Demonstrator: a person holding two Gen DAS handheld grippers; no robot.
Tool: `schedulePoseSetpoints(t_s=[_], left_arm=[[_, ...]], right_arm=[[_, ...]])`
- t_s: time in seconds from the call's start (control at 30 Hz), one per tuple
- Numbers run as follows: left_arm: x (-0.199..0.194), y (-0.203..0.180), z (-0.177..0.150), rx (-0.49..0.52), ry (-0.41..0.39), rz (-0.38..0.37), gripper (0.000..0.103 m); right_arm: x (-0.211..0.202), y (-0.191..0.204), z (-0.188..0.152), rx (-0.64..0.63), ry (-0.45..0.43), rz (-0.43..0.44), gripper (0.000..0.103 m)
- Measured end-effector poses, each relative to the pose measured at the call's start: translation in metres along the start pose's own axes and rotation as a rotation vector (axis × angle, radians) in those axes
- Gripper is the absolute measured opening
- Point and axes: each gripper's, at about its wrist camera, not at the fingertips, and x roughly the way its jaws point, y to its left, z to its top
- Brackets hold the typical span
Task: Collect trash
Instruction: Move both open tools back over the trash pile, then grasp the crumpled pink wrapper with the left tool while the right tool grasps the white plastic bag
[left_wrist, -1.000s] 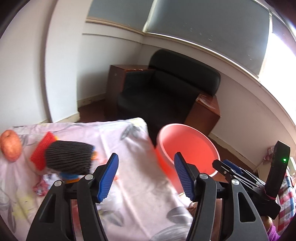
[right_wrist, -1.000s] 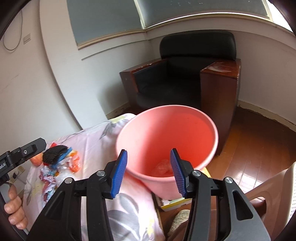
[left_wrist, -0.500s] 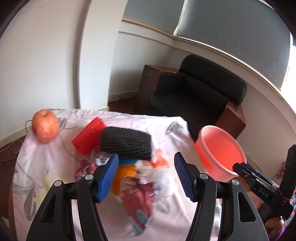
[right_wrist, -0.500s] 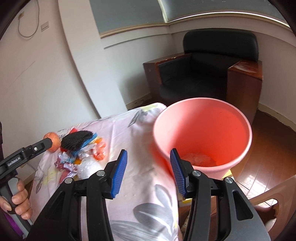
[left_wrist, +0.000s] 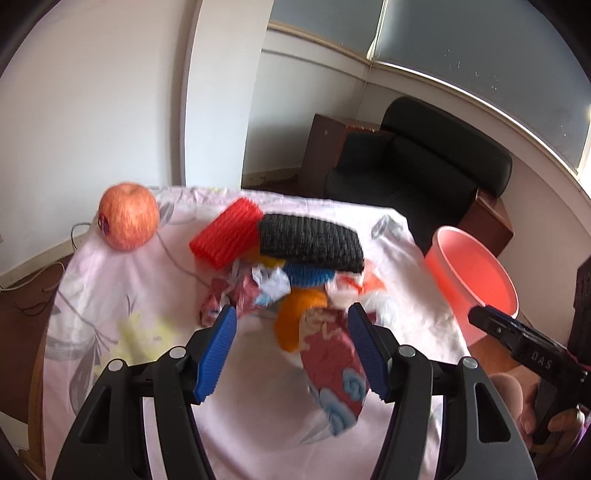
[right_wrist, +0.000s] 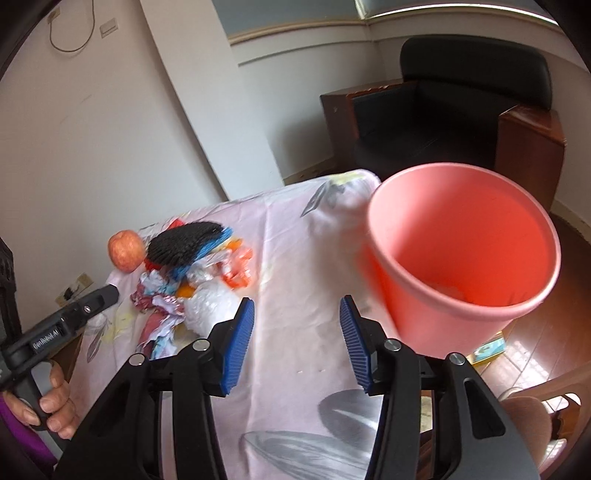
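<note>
A heap of trash (left_wrist: 295, 273) lies on the pink floral tablecloth (left_wrist: 140, 332): a black foam net (left_wrist: 310, 240), a red foam net (left_wrist: 225, 232), a blue one, an orange piece and crumpled wrappers. My left gripper (left_wrist: 291, 347) is open, just in front of the heap, with a red patterned wrapper (left_wrist: 332, 373) between its fingers. The heap also shows in the right wrist view (right_wrist: 188, 280). My right gripper (right_wrist: 297, 347) is open and empty over the cloth, left of the pink bucket (right_wrist: 465, 254).
An apple (left_wrist: 127, 216) sits at the table's far left corner. The pink bucket (left_wrist: 472, 280) stands off the table's right edge. A black armchair (left_wrist: 413, 173) with wooden sides is behind. Wooden floor lies to the right.
My left gripper has swung left from the bucket to the trash heap and closed in on it. My right gripper has also turned left, so the bucket now sits to its right.
</note>
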Motion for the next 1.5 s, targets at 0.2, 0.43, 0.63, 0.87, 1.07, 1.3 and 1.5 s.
schedulePoseSetpoints(t_s=[0.2, 0.43, 0.63, 0.87, 1.07, 1.3, 1.5], left_arm=[[0.007, -0.016, -0.015, 0.048, 0.074, -0.098, 0.062], [0.022, -0.032, -0.024, 0.115, 0.129, -0.105, 0.051], [0.026, -0.017, -0.025, 0.077, 0.153, -0.103, 0.016], [0.011, 0.0, -0.026, 0.049, 0.123, -0.126, 0.011], [0.001, 0.011, -0.027, 0.035, 0.108, -0.137, 0.011], [-0.002, 0.014, -0.025, 0.038, 0.114, -0.129, 0.011], [0.0, 0.01, -0.023, 0.037, 0.122, -0.116, 0.011]], right_arm=[[0.009, 0.008, -0.003, -0.021, 0.03, 0.023, 0.049], [0.015, 0.015, -0.003, -0.021, 0.057, 0.075, 0.049], [0.028, 0.022, -0.001, 0.012, 0.106, 0.143, 0.049], [0.05, 0.041, 0.008, 0.007, 0.149, 0.191, 0.049], [0.075, 0.059, 0.01, -0.041, 0.186, 0.169, 0.049], [0.082, 0.068, 0.0, -0.099, 0.187, 0.128, 0.049], [0.076, 0.066, -0.003, -0.12, 0.167, 0.135, 0.029]])
